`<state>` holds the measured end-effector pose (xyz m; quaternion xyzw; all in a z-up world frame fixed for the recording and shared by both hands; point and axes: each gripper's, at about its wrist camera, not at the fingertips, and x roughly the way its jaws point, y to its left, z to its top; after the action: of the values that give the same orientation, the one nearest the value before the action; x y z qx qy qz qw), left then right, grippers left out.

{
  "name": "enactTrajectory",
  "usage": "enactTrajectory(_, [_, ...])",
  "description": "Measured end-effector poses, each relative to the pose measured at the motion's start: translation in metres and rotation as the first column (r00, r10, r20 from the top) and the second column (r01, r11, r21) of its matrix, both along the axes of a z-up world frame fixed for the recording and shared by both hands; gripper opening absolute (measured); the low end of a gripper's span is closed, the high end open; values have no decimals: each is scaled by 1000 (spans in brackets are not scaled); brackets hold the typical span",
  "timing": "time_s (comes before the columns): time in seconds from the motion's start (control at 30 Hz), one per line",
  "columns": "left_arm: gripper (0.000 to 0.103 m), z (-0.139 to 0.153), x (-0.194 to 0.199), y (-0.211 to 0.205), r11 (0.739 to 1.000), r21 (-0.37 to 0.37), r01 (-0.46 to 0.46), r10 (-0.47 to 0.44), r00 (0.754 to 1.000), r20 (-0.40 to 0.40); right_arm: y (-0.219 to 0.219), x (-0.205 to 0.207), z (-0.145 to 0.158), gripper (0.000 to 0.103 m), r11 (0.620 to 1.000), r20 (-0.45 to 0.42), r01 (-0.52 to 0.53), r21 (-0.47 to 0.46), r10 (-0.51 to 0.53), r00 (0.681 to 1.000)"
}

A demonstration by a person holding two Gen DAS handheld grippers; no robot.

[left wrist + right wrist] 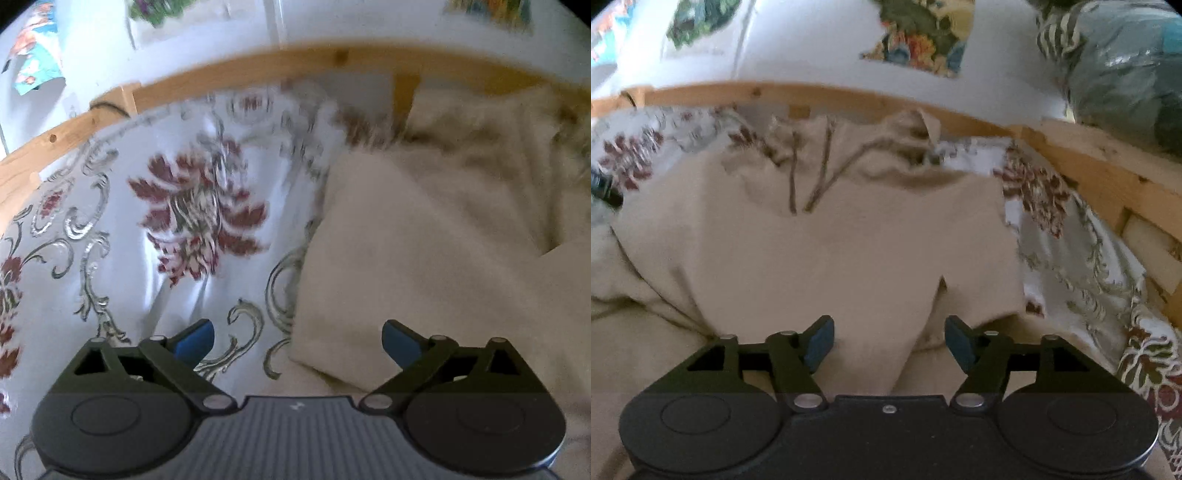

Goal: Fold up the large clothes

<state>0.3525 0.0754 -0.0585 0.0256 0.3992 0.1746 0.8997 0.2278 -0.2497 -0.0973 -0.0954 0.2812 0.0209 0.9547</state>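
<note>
The hoodie (827,251) lies centre frame on the bedspread (110,221), its sides folded inward. The left gripper (297,341) is spread and empty; the right gripper (889,341) is released over the cloth, judged ready for the next fold.

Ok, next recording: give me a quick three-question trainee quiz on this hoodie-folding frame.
1. True or false: the right gripper is clamped on the beige hoodie.
2. What does the hoodie lie on? A) bare wooden floor B) floral bedsheet C) glass table
3. Fill in: behind the bed runs a ___ frame.

Key: 1 false, its jaws stand apart with nothing pinched; 2 B; 3 wooden.
</note>
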Motion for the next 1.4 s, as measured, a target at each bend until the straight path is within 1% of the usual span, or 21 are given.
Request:
enactTrajectory(0.03, [101,-10,12,1,1000,21,-11,12,999,-52,-1,5,-5,72,1000,-29,15,8,-15,999])
enactTrajectory(0.07, [103,-18,18,2,1000,28,-12,14,997,-75,-3,11,-9,74,999,-50,24,22,-23,999])
enactTrajectory(0.17, [103,-23,22,6,999,6,-32,33,997,-64,-6,15,-14,79,998,-69,39,48,-36,997])
enactTrajectory(0.27, [102,-17,19,12,998,-38,-59,56,996,-76,-7,14,-16,81,998,-70,39,56,-35,997])
enactTrajectory(0.33, [102,-8,12,15,997,-42,-68,64,995,-79,-9,12,-14,81,996,-72,40,77,-35,997])
enactTrajectory(0.4, [102,7,0,17,997,-39,-62,59,996,-61,-12,13,-8,81,994,-68,42,98,-35,997])
enactTrajectory(0.47, [102,26,-13,19,998,-40,-42,40,998,-38,-13,10,2,82,994,-41,35,105,-31,999])
enactTrajectory(0.53, [102,50,-28,17,999,-31,-26,26,1000,-6,-12,5,14,89,994,10,23,105,-24,1000])
enactTrajectory(0.6, [102,77,-41,15,1000,-15,-7,7,1000,18,-14,-3,28,99,994,76,23,103,-31,997])
enactTrajectory(0.7, [102,127,-54,10,1000,16,24,-25,999,29,-22,-14,46,102,992,144,40,119,-57,988])
enactTrajectory(0.77, [102,164,-56,3,996,75,47,-48,999,12,-30,-22,56,102,987,183,66,146,-93,979])
enactTrajectory(0.87, [102,218,-52,-11,982,154,109,-108,994,-15,-43,-30,65,102,978,216,101,184,-140,966])
enactTrajectory(0.93, [102,245,-44,-20,977,168,134,-138,990,12,-47,-31,67,102,976,230,113,186,-155,961])
enactTrajectory(0.97, [102,254,-38,-23,976,160,145,-153,988,36,-48,-30,67,102,976,234,119,182,-161,959])
enactTrajectory(1.03, [102,256,-18,-28,977,132,170,-181,980,80,-49,-28,68,102,973,232,142,182,-183,955])
enactTrajectory(1.07, [102,251,-4,-30,977,111,181,-192,976,100,-50,-26,68,102,971,225,147,188,-188,956])
enactTrajectory(1.17, [102,223,35,-30,977,27,210,-211,962,174,-54,-23,72,102,969,208,135,205,-178,962])
enactTrajectory(1.23, [102,197,58,-22,976,-10,219,-213,959,187,-58,-11,76,102,967,204,122,223,-169,964])
enactTrajectory(1.3, [102,176,86,-13,973,-35,228,-218,957,189,-64,16,82,102,966,214,82,244,-137,967])
enactTrajectory(1.37, [102,161,116,-7,973,-52,223,-210,959,192,-71,59,92,102,977,204,37,211,-81,976])
enactTrajectory(1.4, [102,156,130,-4,974,-53,220,-205,956,210,-73,85,98,102,981,203,32,191,-71,977])
